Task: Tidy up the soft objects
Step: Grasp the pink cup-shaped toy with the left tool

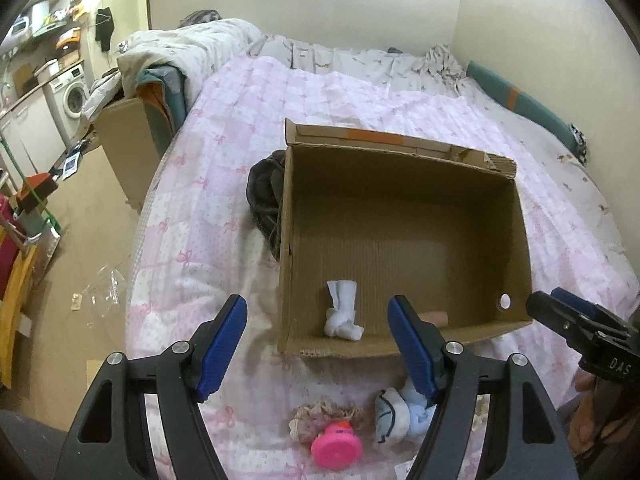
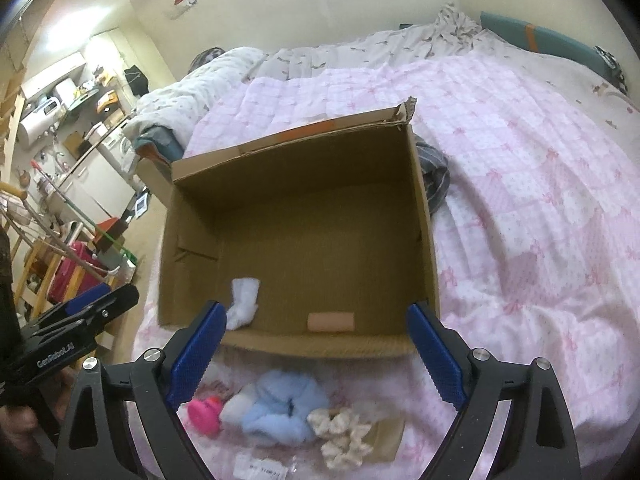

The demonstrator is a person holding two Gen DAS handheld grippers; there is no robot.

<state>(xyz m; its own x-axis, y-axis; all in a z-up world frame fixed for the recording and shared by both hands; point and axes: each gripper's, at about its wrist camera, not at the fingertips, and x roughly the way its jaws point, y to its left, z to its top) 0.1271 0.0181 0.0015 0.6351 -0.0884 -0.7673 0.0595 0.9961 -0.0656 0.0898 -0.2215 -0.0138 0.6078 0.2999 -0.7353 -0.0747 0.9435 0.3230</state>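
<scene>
On the pink quilted bed (image 1: 208, 208), the left gripper (image 1: 316, 350) hovers with jaws released and empty. Near it lie a pink plastic toy (image 1: 337, 449) and fluffy blue scrunchie (image 2: 286, 410); the open brown cardboard box (image 2: 424, 216) holds a knotted white sock (image 1: 341, 314). The right gripper (image 2: 314, 354) also hangs released.

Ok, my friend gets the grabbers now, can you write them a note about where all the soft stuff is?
Left gripper: open, empty, hovering over the bed in front of the cardboard box.
Right gripper: open, empty, over the box's near edge.
Done: knotted white sock and a small peach roll lie in the box.
Left: on the pink quilt before the box, the light blue fluffy item, cream scrunchie, pink toy and a white sock.
</scene>
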